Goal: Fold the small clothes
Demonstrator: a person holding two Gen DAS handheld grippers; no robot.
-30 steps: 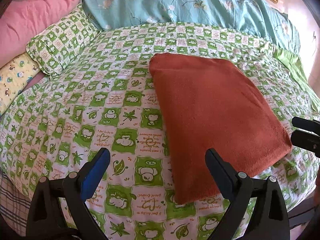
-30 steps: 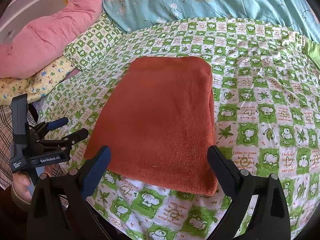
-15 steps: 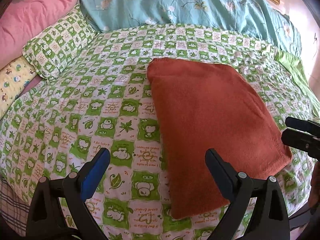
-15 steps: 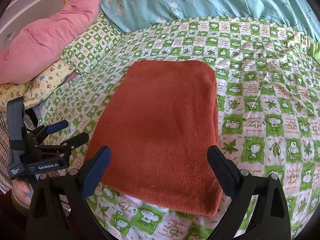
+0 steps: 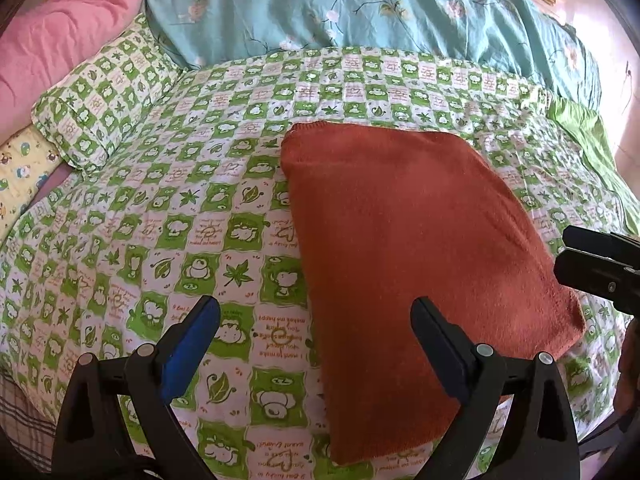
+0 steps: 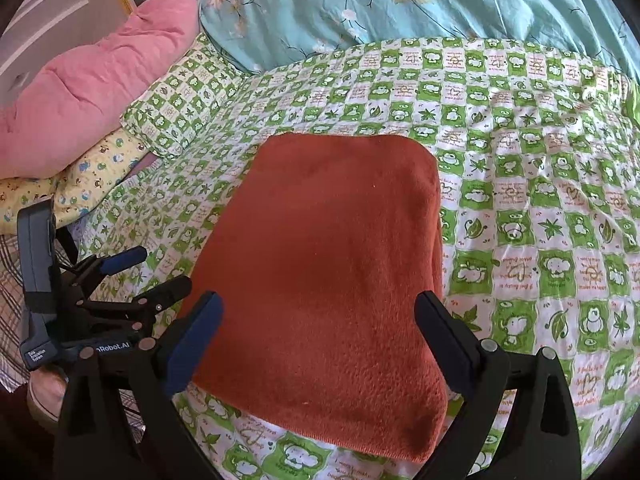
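Green-and-white checked bed cover (image 5: 168,200) fills most of both my views, with a teal floral quilt (image 5: 360,8) across the top of the frame and a pink quilt (image 6: 92,96) at the upper left. Lying flat on the cover is the rust-orange folded cloth (image 6: 332,264), a neat rectangle at the centre of my right view and right of centre in my left view. My right hand-held gripper (image 6: 318,344) hovers over its near edge, fingers spread wide and gripping nothing. My left hand-held gripper (image 5: 316,344) hangs at the cloth's left edge, likewise spread apart and empty.
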